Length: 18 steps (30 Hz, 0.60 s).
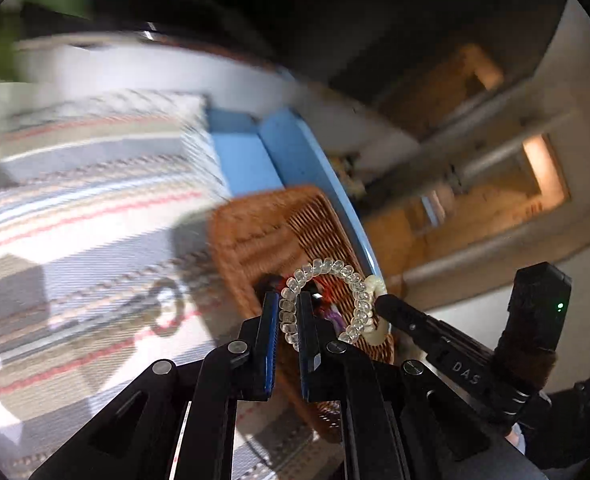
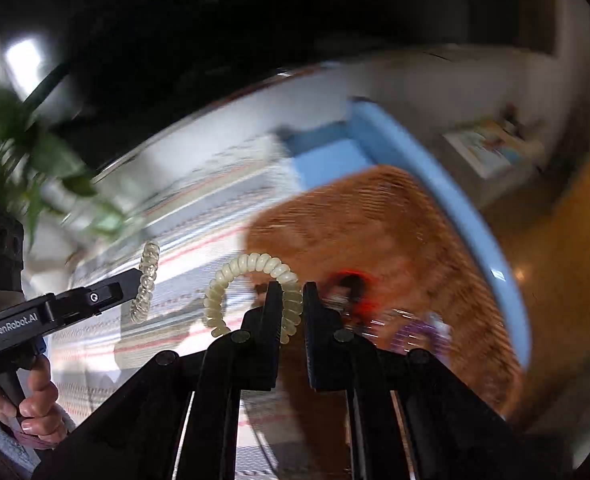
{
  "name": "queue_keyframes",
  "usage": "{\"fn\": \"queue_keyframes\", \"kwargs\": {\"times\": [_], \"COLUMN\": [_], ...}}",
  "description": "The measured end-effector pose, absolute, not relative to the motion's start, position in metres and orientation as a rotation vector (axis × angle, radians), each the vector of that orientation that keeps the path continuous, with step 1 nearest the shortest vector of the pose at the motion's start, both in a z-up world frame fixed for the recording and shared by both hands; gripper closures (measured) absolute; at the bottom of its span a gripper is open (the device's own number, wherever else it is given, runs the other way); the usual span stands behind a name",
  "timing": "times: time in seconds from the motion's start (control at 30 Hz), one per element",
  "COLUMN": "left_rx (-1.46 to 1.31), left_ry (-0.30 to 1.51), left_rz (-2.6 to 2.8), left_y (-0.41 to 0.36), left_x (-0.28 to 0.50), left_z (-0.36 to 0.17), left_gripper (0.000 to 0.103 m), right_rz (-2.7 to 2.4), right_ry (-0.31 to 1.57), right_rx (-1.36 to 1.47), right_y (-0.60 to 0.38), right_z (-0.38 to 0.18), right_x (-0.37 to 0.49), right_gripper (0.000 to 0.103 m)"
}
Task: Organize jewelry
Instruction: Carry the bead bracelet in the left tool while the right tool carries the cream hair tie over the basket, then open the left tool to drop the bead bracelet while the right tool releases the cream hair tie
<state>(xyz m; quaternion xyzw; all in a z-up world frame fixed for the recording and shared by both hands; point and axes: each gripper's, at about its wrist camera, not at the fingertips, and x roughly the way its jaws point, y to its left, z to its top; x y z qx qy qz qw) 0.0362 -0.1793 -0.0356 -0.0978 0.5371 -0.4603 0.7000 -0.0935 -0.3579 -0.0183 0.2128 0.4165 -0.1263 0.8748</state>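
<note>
My left gripper (image 1: 288,300) is shut on a clear spiral coil bracelet (image 1: 327,266), which loops up and to the right of its fingers. My right gripper (image 2: 292,292) is shut on a cream spiral coil bracelet (image 2: 251,262) that arcs up and to the left. In the left wrist view, the right gripper (image 1: 381,302) comes in from the right with the cream coil (image 1: 376,284) beside the clear one. The right wrist view has the left gripper (image 2: 137,276) at the left, carrying the clear coil (image 2: 147,280). Both are held above a brown wicker basket (image 1: 307,224), also (image 2: 375,216).
In the basket lie a red and black item (image 2: 351,284) and a purple item (image 2: 419,336). The basket sits on a striped cloth (image 1: 95,200) next to a blue tray edge (image 2: 455,208). A green plant (image 2: 15,140) stands at the left. A hand (image 2: 35,400) grips the left gripper's handle.
</note>
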Motion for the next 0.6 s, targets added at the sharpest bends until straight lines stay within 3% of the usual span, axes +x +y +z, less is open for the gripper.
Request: {"fn": "queue_keyframes", "kwargs": {"times": [0.23,0.6], "left_rx": [-0.082,-0.047], "left_ry": [1.287,1.318], "left_rz": [-1.050,-0.998], "left_y": [-0.252,-0.277], "left_x": [0.021,0.021], "left_z": [-0.059,-0.081], "left_gripper": [0.095,0.094], "right_rz": [-0.383,-0.357], "right_ry": [0.917,1.007], "right_rx": [0.550,0.607], "right_y": [-0.411,-0.427], "right_z": [-0.050,-0.092], "right_x": [-0.128,-0.134], "right_gripper": [0.092,0.092]}}
